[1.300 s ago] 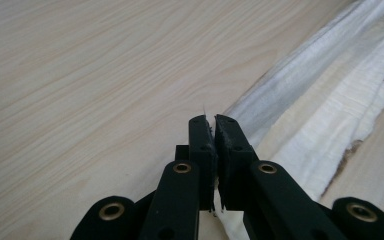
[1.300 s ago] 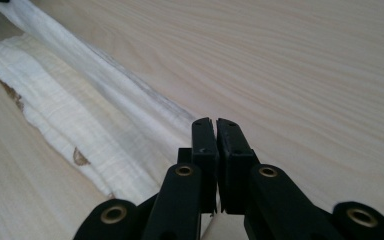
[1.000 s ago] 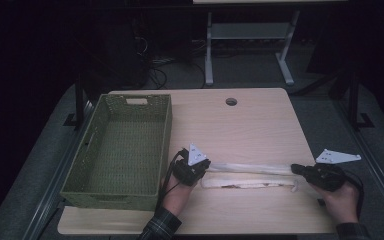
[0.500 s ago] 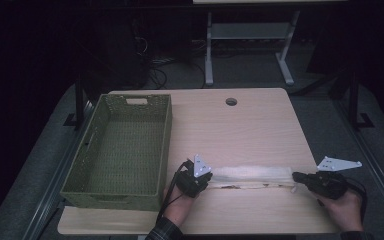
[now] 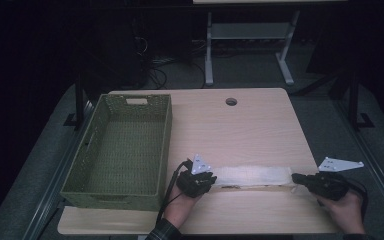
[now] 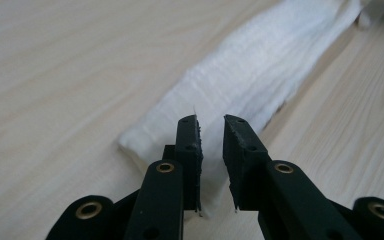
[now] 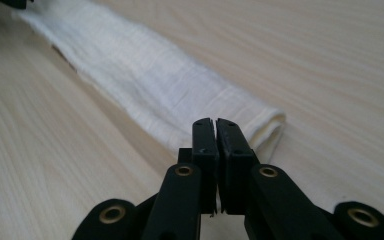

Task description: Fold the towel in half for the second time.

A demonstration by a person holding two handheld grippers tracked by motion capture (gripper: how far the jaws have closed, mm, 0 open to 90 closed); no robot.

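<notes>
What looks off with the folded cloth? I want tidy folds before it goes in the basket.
Nothing is spilled or damaged. The white cloth lies as a long folded strip on the table, slightly uneven along its near edge, where a dark line shows. The green basket sits straight.

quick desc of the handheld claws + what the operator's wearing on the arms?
Both claws, left claw and right claw, have black bodies, each topped by a pale grey three-cornered plate. In the close gripper views the jaws are matte black flat bars with brass-coloured rivets at the pivots. A black cable trails from the left one. A dark plaid sleeve covers the left forearm.
</notes>
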